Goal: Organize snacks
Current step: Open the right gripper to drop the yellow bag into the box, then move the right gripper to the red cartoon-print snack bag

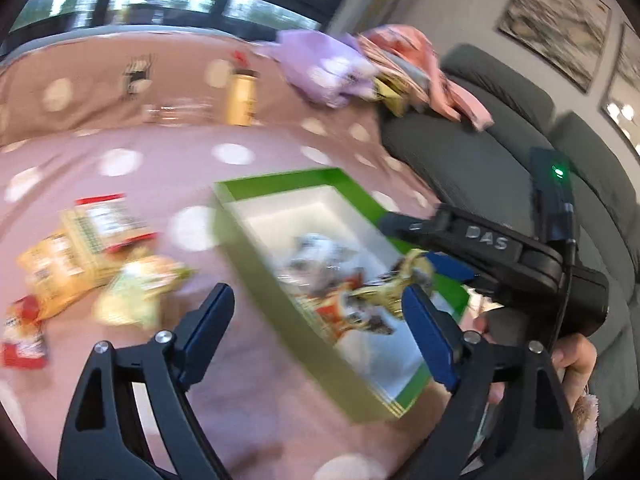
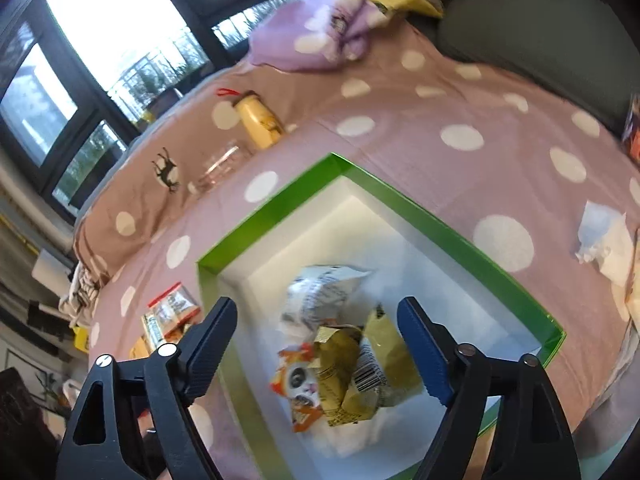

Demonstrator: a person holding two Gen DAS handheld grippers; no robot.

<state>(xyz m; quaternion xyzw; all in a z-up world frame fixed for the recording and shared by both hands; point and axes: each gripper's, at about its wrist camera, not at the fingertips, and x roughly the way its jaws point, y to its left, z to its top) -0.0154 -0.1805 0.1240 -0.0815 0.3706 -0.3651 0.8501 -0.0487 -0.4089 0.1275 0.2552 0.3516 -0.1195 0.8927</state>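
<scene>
Raised letters "DAS" legible on the black body of the right gripper (image 1: 486, 237), far right. Snack packet print too blurred to read.

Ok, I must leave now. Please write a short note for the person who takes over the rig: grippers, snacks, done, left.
Left hand-held gripper: open, empty, by the box.
Right hand-held gripper: open, empty, above the box.
Done: a few packets lie in the box.
Left: loose packets on the dotted cloth beside the box.
</scene>
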